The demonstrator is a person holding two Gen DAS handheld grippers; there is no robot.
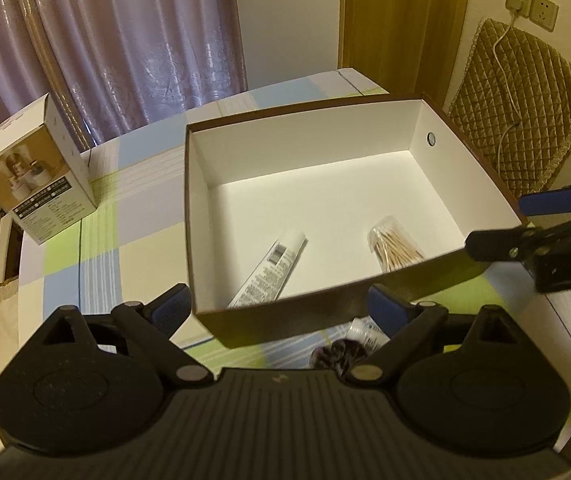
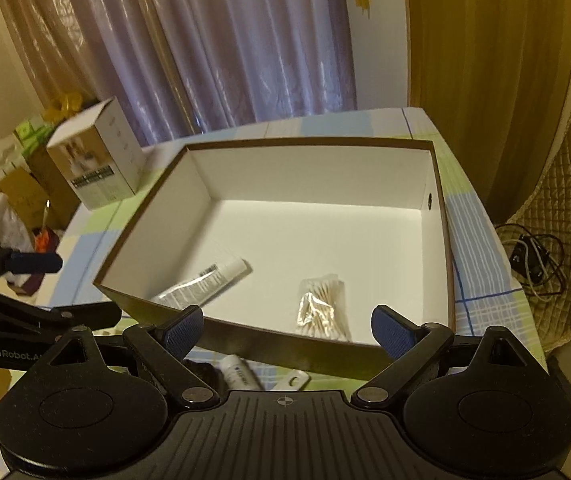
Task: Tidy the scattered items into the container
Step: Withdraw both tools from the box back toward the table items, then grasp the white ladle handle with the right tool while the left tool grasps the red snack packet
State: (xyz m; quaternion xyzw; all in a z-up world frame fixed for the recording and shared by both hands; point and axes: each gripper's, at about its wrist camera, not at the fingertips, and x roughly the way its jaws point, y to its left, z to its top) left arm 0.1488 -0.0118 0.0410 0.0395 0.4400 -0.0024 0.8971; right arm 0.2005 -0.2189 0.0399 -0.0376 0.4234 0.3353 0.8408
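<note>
Both the left gripper [image 1: 279, 306] and the right gripper [image 2: 287, 330] hang with jaws apart, holding nothing. The box [image 1: 205, 184] already holds a tube [image 1: 269, 272] and swabs [image 1: 395, 248]. At 6 o'clock a small bottle [image 2: 239, 374] lies outside: light, probably slick; grip across its body.

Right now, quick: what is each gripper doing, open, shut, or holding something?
Left gripper: open, holding nothing, in front of the box.
Right gripper: open, holding nothing, at the box's near wall.
</note>
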